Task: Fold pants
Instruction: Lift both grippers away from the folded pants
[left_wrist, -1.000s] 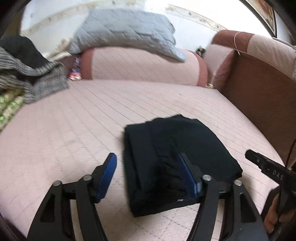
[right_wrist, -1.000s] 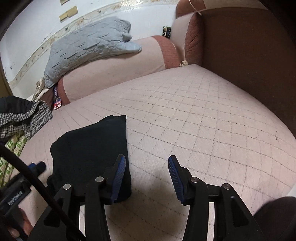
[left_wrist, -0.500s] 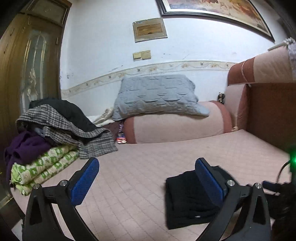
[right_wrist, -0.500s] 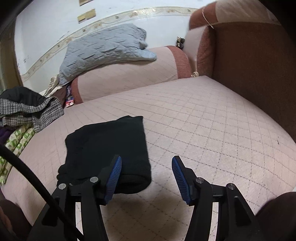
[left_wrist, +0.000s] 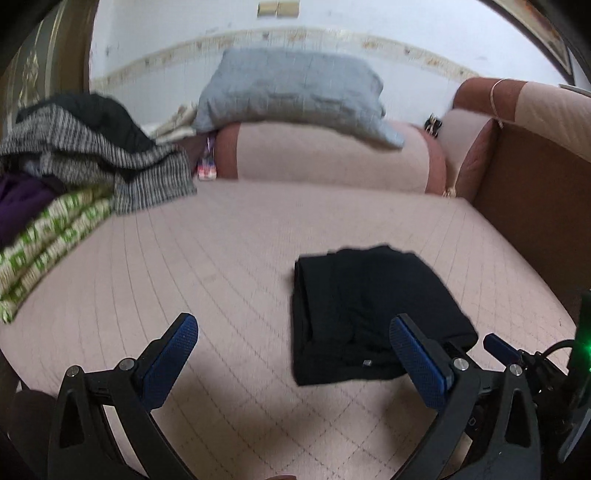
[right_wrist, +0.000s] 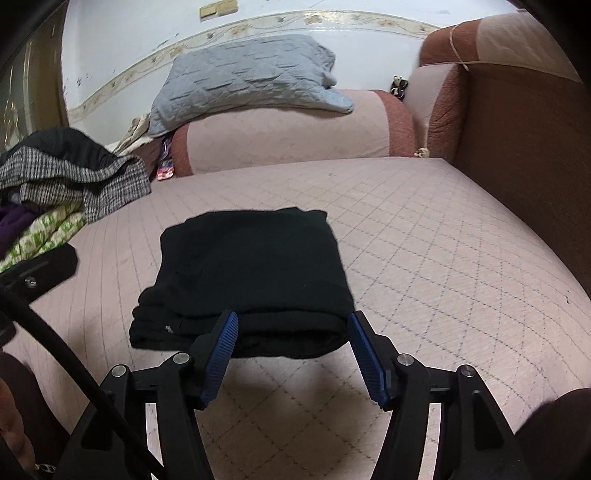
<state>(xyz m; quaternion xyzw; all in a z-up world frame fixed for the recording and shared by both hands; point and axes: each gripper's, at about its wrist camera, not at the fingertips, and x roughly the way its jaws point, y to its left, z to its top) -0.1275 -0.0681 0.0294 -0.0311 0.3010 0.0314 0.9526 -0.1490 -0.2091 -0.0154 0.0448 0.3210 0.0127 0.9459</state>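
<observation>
The black pants (left_wrist: 369, 310) lie folded into a compact rectangle on the pink quilted bed cover (left_wrist: 221, 258). My left gripper (left_wrist: 293, 325) stands wide open just short of the bundle's near left corner, with nothing between its blue pads. In the right wrist view the pants (right_wrist: 251, 266) fill the middle. My right gripper (right_wrist: 291, 317) hovers at their near folded edge with its jaws opening. Its fingertips straddle the edge, but the pads do not press on the cloth. The right gripper's blue tip (left_wrist: 498, 343) shows at the left view's right side.
A heap of clothes (left_wrist: 74, 155) is stacked at the left. A grey quilted pillow (left_wrist: 295, 92) rests on a pink bolster (left_wrist: 325, 158) at the back. A brown headboard (right_wrist: 524, 147) walls in the right side. Bare cover lies right of the pants.
The left gripper has opened wider and drawn back, so the pants now sit off its right finger. The right gripper has swung left to the pants' near edge and spread its jaws.
</observation>
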